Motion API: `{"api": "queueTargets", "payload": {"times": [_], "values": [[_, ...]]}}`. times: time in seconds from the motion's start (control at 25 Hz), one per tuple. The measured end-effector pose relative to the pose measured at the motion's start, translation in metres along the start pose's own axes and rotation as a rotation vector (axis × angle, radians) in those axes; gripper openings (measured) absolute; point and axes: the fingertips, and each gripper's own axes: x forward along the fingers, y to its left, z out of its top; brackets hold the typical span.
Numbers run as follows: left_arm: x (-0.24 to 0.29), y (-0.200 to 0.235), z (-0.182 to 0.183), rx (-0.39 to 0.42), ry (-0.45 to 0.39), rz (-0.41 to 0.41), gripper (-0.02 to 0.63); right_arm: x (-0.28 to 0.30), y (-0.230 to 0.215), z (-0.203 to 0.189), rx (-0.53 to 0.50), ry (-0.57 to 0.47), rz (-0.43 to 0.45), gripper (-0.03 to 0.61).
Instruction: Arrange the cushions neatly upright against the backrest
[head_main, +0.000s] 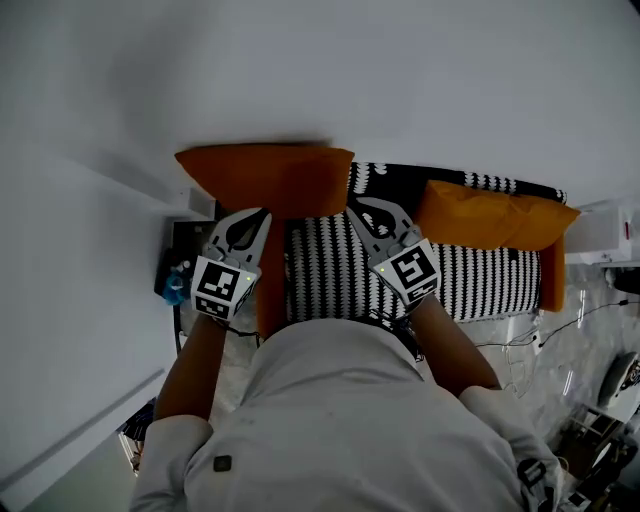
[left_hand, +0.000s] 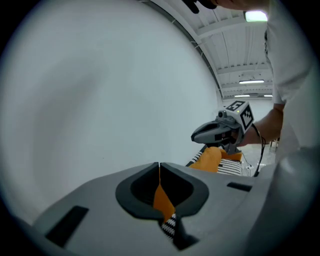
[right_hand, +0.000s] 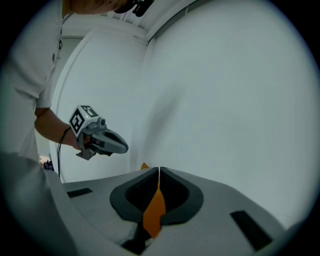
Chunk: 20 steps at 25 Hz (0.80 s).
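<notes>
Now the left gripper (head_main: 260, 214) and right gripper (head_main: 353, 209) are both pinched shut on the near edge of an orange cushion (head_main: 265, 178), holding it over the left end of the sofa (head_main: 330, 280). The next move is probably to set it upright at the back, level with the second cushion (head_main: 490, 218).

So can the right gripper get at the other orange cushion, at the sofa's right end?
Probably not yet: the right gripper has its jaws shut on the held cushion, shared with the left gripper. Once it lets go, nothing seems to block the way along the sofa to the right cushion.
</notes>
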Motion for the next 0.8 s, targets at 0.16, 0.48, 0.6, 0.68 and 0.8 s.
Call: {"api": "queueTargets", "payload": {"times": [0.16, 0.48, 0.6, 0.68, 0.8], "values": [[0.011, 0.025, -0.006, 0.102, 0.040, -0.064, 0.039, 0.032, 0.001, -0.010, -0.071, 0.081, 0.061, 0.032], [0.044, 0.093, -0.054, 0.283, 0.224, -0.173, 0.169, 0.104, -0.001, -0.047, -0.214, 0.328, 0.182, 0.221], [0.058, 0.118, -0.093, 0.355, 0.372, -0.235, 0.226, 0.130, -0.006, -0.057, -0.265, 0.392, 0.218, 0.245], [0.069, 0.133, -0.114, 0.381, 0.439, -0.265, 0.237, 0.148, -0.009, -0.066, -0.290, 0.432, 0.238, 0.258], [0.084, 0.150, -0.139, 0.408, 0.506, -0.291, 0.256, 0.171, -0.012, -0.088, -0.329, 0.503, 0.263, 0.270]]}}
